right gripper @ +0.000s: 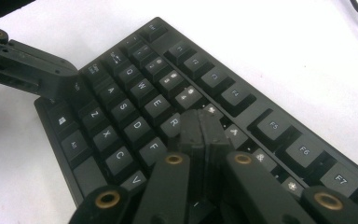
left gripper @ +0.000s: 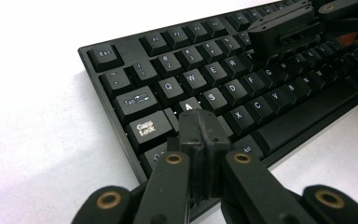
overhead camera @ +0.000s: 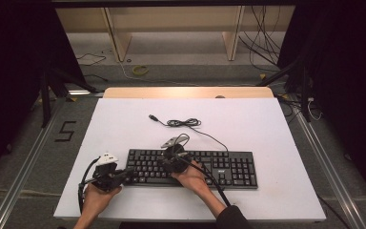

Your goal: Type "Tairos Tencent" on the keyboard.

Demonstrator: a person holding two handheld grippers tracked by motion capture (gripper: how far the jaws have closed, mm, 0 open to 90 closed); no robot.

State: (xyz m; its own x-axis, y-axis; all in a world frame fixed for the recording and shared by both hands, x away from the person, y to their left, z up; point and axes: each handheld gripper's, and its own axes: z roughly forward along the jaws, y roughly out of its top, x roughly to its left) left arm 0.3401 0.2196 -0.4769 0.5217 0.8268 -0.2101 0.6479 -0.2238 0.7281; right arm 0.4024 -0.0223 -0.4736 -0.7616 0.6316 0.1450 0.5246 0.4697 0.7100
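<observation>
A black keyboard [overhead camera: 228, 169] lies on the white table top [overhead camera: 267, 124], near the front edge. My left gripper [overhead camera: 128, 171] is at its left end, jaws pressed together with nothing between them. In the left gripper view the shut tips [left gripper: 200, 123] sit just above the A key, on the keyboard [left gripper: 261, 93]. My right gripper [overhead camera: 163, 162] hovers over the left-middle keys. In the right gripper view its tips [right gripper: 200, 126] are shut and empty, over the R and T keys of the keyboard [right gripper: 135, 93]. Each gripper also appears in the other's view: the right gripper [left gripper: 261, 35] and the left gripper [right gripper: 58, 86].
The keyboard's thin black cable [overhead camera: 183, 123] lies coiled behind it, with its USB plug [overhead camera: 152, 117] free on the white top. A wooden strip [overhead camera: 188, 92] borders the far edge. Bare white surface lies right of and behind the keyboard.
</observation>
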